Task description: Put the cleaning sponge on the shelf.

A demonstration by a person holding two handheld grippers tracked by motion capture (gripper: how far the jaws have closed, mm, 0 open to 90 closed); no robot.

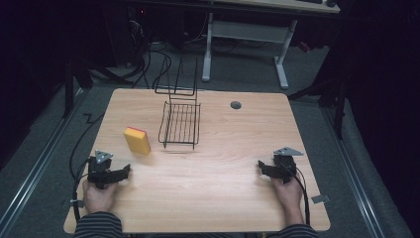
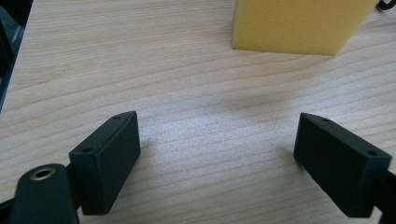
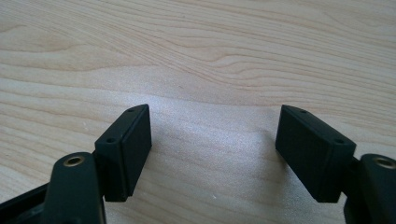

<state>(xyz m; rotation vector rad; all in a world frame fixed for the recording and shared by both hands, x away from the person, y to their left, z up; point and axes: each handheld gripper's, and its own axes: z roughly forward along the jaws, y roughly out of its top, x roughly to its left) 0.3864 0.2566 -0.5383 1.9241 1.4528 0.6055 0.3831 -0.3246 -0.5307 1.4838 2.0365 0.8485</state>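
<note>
So there's a light wooden bench (image 1: 213, 173) with a black wire rack (image 1: 180, 124) sitting toward the far side of it, roughly in the middle, and I'll place everything off that rack. A yellow sponge block with an orange top (image 1: 137, 140) stands just to the left of the rack, a bit nearer the person, close to it but not touching. A small dark round hole (image 1: 236, 105) is in the bench surface to the right of the rack, near the far edge. The left gripper (image 1: 121, 172) is down at the near left, well away from the rack, held in the person's left hand (image 1: 99, 196) and resting low on the wood. In the left gripper view its fingers (image 2: 109, 161) are spread wide apart with nothing between them, just bare wood grain, and the sponge's yellow side shows up ahead of them. The right gripper (image 1: 263, 168) is near and right of the rack, well apart from it, in the right hand (image 1: 288, 192). Its fingers (image 3: 126, 149) are also spread wide and empty over plain wood. Striped sleeves (image 1: 98, 225) poke in at the near edge
</note>
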